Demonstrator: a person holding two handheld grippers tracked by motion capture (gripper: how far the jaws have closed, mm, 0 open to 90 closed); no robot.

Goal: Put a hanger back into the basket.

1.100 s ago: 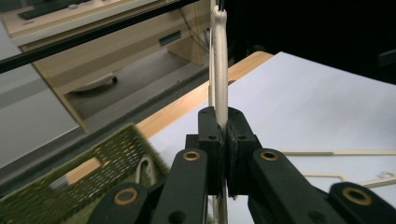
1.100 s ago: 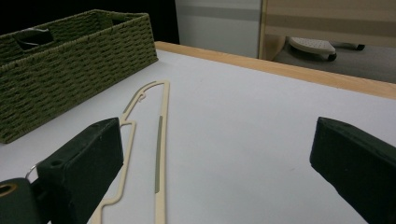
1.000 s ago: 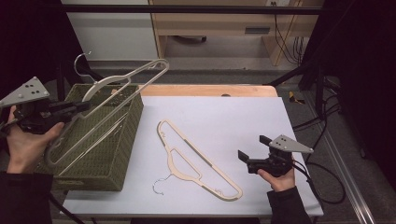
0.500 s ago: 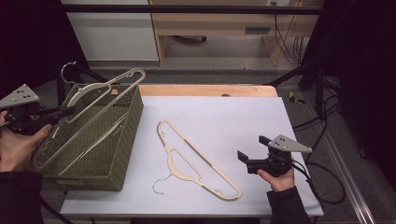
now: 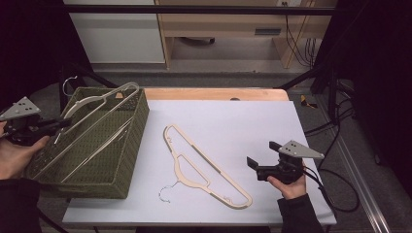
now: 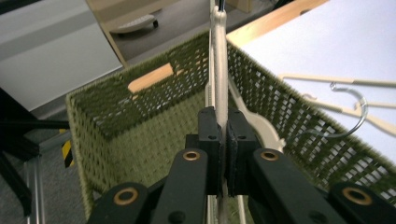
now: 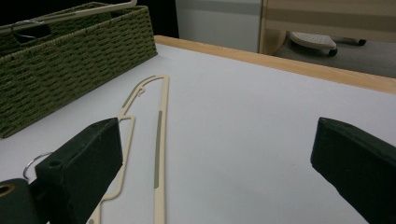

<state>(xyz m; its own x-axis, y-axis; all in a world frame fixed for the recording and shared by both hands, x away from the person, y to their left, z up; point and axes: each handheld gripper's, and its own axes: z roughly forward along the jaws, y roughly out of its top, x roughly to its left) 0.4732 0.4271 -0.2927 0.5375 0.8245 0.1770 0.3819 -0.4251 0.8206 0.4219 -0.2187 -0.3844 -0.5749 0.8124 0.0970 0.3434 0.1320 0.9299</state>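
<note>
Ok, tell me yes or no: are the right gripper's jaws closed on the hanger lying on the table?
No, the right gripper stands wide open above the table, with the hanger lying flat beyond its jaws.

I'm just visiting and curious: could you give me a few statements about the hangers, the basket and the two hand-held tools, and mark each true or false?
1. The left gripper is shut on a cream plastic clothes hanger. True.
2. That hanger lies flat on the table. False: it slants over the green woven basket.
3. The right gripper holds a hanger. False: its fingers stand open and empty.
4. A second cream hanger lies on the white table top. True.
5. The basket stands at the table's right edge. False: the left.
</note>
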